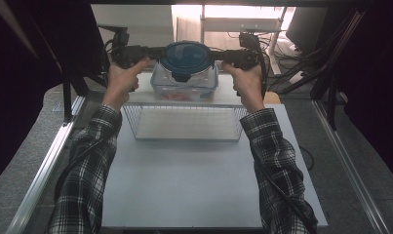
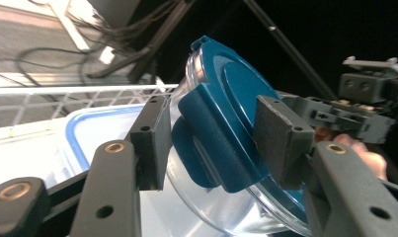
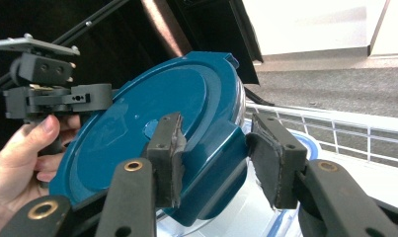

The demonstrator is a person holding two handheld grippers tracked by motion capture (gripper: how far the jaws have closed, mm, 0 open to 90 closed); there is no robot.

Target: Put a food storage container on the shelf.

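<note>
Looking from the high view, the left gripper (image 1: pixel 152 52) and the right gripper (image 1: pixel 217 54) hold a round glass container (image 1: pixel 185 73) with a blue lid (image 1: pixel 186 55) from its two sides, above a square container (image 1: pixel 168 87) and beyond a wire basket (image 1: pixel 184 123) on the white table (image 1: pixel 194 180).

From the left gripper view, the left gripper (image 2: pixel 211 143) has its pads on a blue lid clip (image 2: pixel 214 148).

From the right gripper view, the right gripper (image 3: pixel 216 158) clamps the opposite clip (image 3: pixel 221 163). No writing or brand can be read.
</note>
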